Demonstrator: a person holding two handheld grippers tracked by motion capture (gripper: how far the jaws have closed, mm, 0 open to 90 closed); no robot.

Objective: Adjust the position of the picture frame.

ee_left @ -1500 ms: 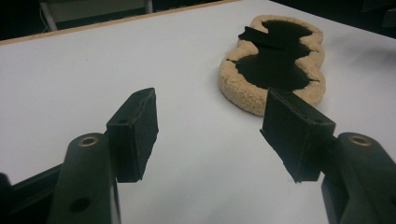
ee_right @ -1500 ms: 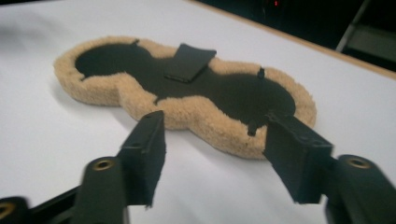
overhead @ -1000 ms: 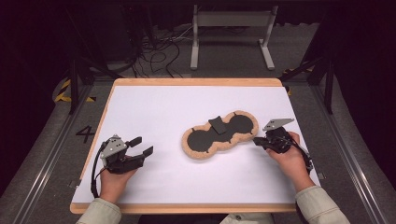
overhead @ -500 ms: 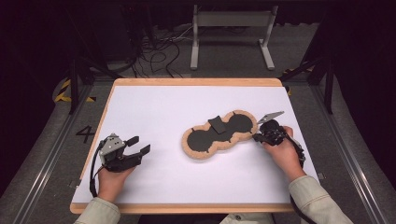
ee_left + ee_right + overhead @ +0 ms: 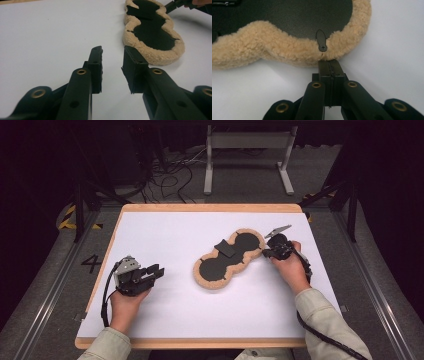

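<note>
A peanut-shaped pad with a black face and a tan fleece rim lies on the white table top, with a black flap on its middle. My right gripper is shut. In the right gripper view its tips touch the fleece rim just below a small black tab. My left gripper rests at the front left, apart from the pad. Its jaws have just been closing. A narrow gap still stands between them with nothing in it. The pad lies beyond them to the right.
The white sheet covers a wooden-edged table. Behind the table, cables and a metal stand lie on the dark floor. A painted 4 marks the floor at the left. A cable trails from each gripper.
My right gripper has slid left across the table to the pad's right end. My left gripper's jaws stand closer together than before, and that hand has stayed in place.
</note>
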